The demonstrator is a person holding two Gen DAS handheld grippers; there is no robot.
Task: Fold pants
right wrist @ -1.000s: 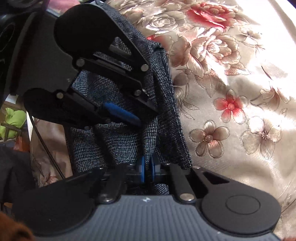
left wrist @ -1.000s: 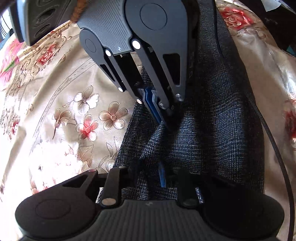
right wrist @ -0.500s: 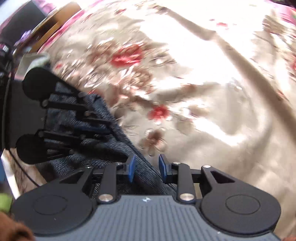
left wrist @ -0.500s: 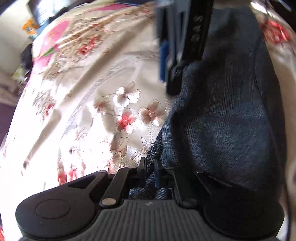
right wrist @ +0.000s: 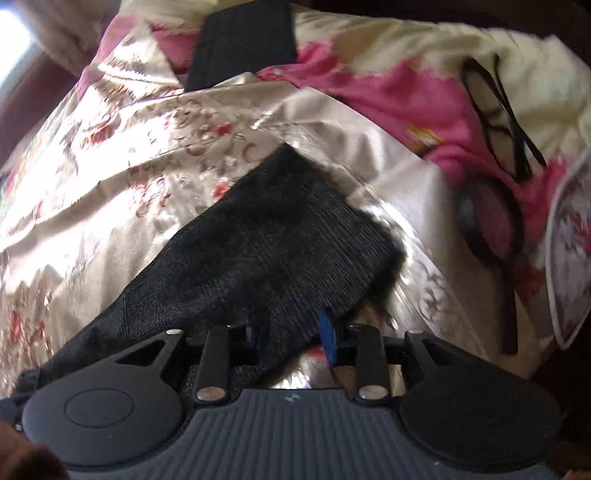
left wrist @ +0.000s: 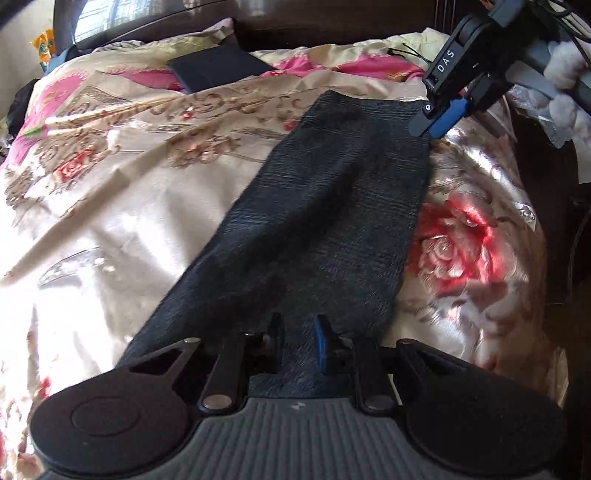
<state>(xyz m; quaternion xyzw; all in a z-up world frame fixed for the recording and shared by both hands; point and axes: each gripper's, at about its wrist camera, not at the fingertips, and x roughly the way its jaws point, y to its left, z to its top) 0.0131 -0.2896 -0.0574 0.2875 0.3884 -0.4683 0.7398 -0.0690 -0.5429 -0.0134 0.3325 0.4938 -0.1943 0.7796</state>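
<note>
The dark grey pants [left wrist: 325,221] lie as a long folded strip on the floral bedspread [left wrist: 129,206]. My left gripper [left wrist: 298,341] is open, its fingers straddling the near end of the strip. My right gripper [left wrist: 434,123] shows in the left wrist view at the far right corner of the pants. In the right wrist view the right gripper [right wrist: 293,334] is open with the cloth's edge [right wrist: 280,240] between and in front of its blue pads.
A dark folded item [left wrist: 218,68] lies at the far end of the bed; it also shows in the right wrist view [right wrist: 243,40]. Black cables [right wrist: 495,122] lie on the pink cover to the right. A dark headboard [left wrist: 332,22] is behind.
Both grippers were shut close together on the pants. They have since moved apart to opposite ends and opened, and the pants now lie stretched flat on the bedspread.
</note>
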